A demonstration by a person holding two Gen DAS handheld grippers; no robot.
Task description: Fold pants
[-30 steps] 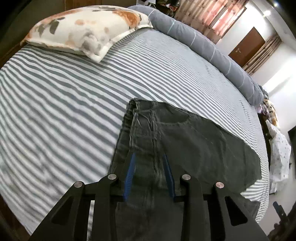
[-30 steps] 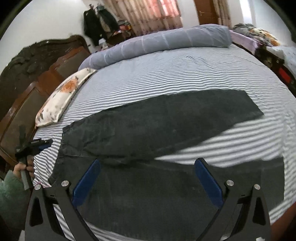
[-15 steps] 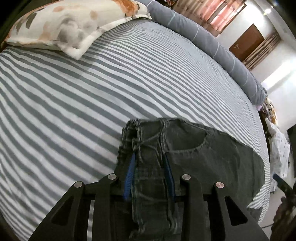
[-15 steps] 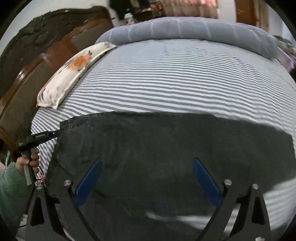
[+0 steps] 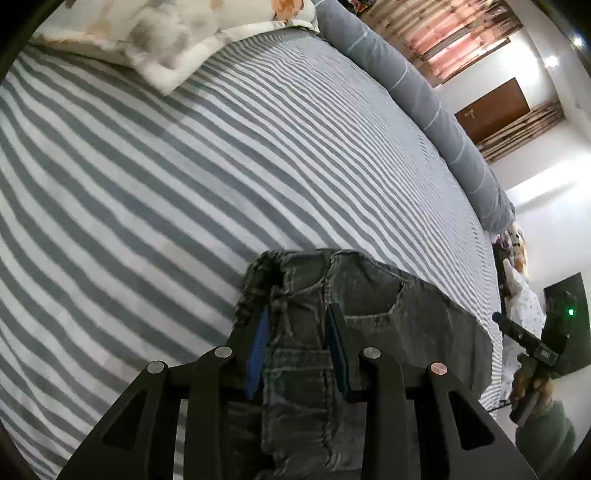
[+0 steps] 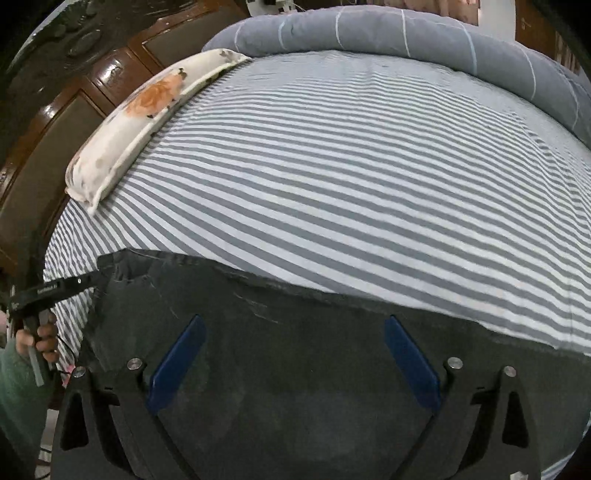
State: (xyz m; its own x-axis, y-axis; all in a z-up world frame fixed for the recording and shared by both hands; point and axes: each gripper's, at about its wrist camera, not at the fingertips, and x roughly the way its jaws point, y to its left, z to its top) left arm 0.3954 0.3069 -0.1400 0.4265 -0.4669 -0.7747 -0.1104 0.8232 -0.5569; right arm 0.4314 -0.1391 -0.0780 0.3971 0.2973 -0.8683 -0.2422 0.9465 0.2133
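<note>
Dark grey denim pants (image 5: 406,314) lie on the striped bed sheet (image 5: 184,184). My left gripper (image 5: 296,308) is shut on the bunched waistband, and the denim fills the gap between its blue pads (image 5: 258,339). In the right wrist view the pants (image 6: 295,350) spread across the lower half. My right gripper (image 6: 293,321) hovers wide open over them, with nothing between its fingers. The left gripper (image 6: 55,288) shows there at the far left, clamped on the waist corner. The right gripper (image 5: 528,339) appears at the right edge of the left wrist view, held by a hand.
A floral pillow (image 6: 147,110) lies against the dark wooden headboard (image 6: 74,92). A rolled grey duvet (image 6: 406,33) runs along the far side of the bed. A brown door (image 5: 495,107) and curtains (image 5: 454,33) stand beyond it.
The right gripper has swept along the pants towards the waist end and sunk closer to the cloth. The left gripper has sunk a little with the waistband, which now bunches more between its pads.
</note>
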